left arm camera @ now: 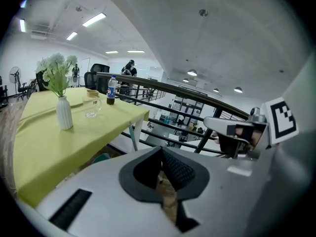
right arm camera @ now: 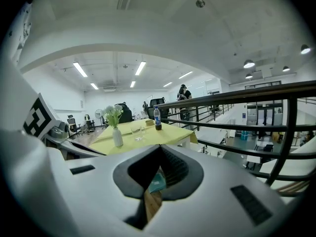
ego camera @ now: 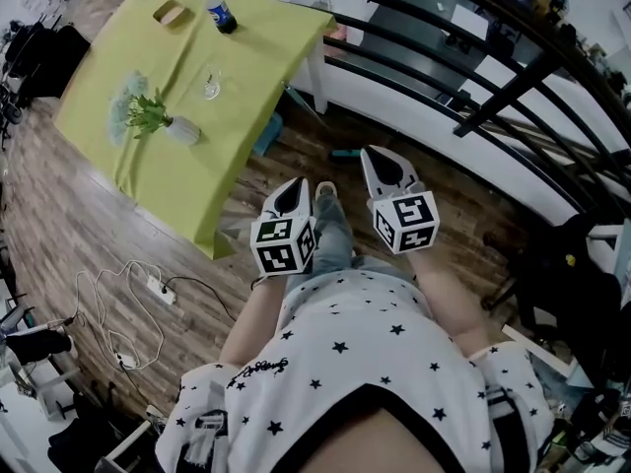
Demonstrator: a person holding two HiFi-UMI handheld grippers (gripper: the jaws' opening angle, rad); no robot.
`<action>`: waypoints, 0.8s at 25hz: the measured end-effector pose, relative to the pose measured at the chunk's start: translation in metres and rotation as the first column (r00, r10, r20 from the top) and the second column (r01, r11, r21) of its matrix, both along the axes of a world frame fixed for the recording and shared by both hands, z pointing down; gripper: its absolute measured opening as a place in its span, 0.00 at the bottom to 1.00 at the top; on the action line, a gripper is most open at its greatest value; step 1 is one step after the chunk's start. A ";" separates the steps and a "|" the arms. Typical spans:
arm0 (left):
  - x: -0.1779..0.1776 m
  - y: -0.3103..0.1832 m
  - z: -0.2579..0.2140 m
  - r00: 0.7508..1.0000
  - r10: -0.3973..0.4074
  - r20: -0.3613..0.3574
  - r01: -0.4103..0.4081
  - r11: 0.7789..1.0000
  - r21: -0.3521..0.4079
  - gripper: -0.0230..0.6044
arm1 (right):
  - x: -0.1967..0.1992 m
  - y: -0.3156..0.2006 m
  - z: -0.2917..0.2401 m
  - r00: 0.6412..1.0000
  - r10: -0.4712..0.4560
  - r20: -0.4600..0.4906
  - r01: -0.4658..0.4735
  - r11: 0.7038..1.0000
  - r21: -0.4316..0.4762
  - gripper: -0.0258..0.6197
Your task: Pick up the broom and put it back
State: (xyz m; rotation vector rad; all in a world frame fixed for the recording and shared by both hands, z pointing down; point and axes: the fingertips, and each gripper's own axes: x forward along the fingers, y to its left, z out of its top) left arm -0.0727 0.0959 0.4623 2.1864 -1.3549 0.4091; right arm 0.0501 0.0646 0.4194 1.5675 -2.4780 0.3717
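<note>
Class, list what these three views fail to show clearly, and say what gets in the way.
- Broom: in no view, so where it lies cannot be told.
- Bottle label: too small to read, head view.
- Teal thing: mostly hidden by the yellow cloth, head view.
- Floor: mostly blocked by the left tool and right tool bodies in their own views.

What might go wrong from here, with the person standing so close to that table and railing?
The power strip and its white cable lie loose on the floor, so a step that way might trip. The tablecloth hangs low beside the left gripper; a snag might topple the vase or the glass. No broom shows, so searching while looking down may bump the railing.
</note>
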 end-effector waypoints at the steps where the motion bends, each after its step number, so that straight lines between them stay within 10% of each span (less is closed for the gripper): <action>1: 0.001 -0.005 0.001 1.000 0.002 -0.002 -0.002 1.000 0.000 0.05 | -0.001 -0.004 0.002 1.000 -0.003 -0.004 0.003 1.000 -0.001 0.03; 20: -0.013 -0.105 0.034 0.999 -0.032 -0.007 0.031 0.996 -0.088 0.05 | -0.043 -0.123 0.053 0.991 -0.118 -0.057 0.113 0.990 -0.085 0.03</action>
